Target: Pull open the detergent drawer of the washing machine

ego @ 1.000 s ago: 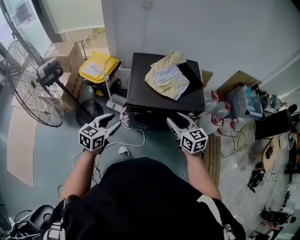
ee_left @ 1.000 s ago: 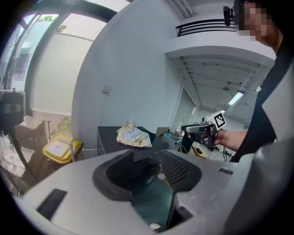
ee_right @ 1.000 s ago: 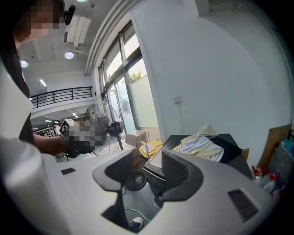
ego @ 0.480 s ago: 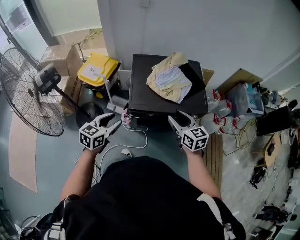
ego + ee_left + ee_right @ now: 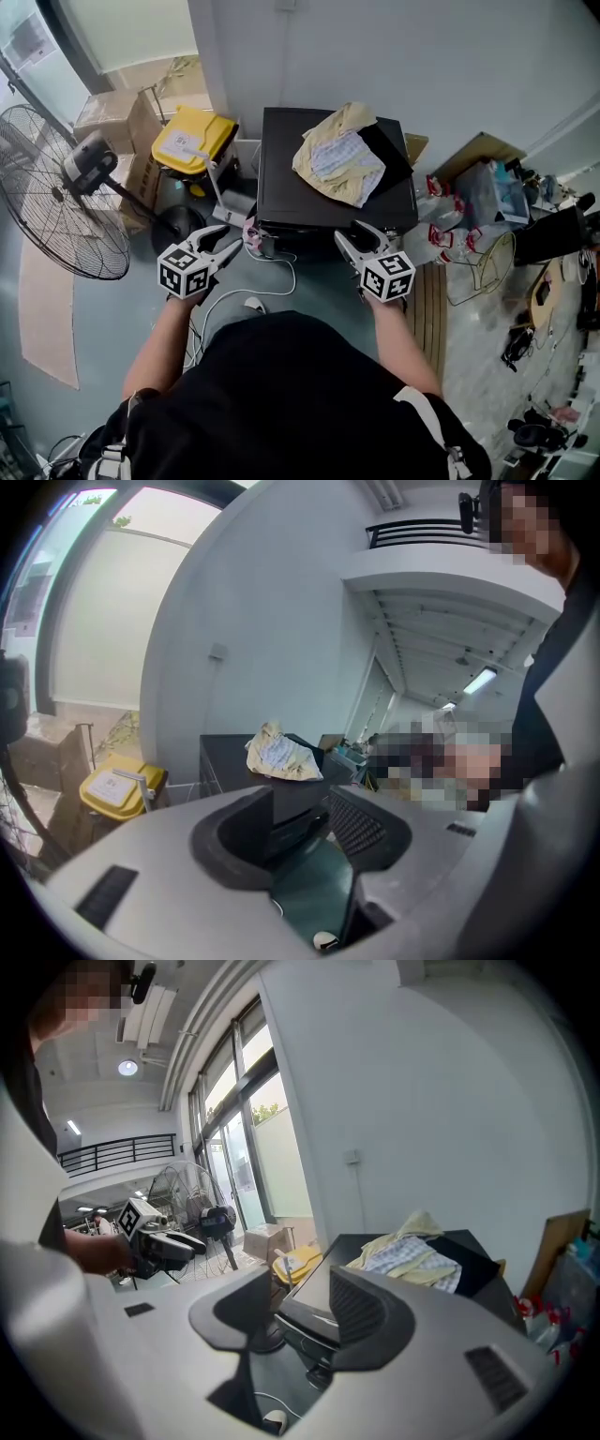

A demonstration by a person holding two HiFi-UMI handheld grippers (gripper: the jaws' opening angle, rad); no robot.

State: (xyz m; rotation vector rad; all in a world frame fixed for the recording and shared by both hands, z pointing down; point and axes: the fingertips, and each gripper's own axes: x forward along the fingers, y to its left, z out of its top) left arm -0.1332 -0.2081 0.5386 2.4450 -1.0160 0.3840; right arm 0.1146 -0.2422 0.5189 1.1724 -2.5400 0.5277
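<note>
Black washing machine (image 5: 281, 169) stands just beyond left gripper (image 5: 231, 240) and right gripper (image 5: 352, 232), fingers (image 5: 234, 832) parted.

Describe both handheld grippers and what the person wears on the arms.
The left gripper and right gripper match: pale grey moulded bodies that fork into two pointed jaws lined with dark ribbed pads. Each carries a white cube printed with black square markers. The person wears a black short-sleeved top, so no sleeves cover the forearms.
</note>
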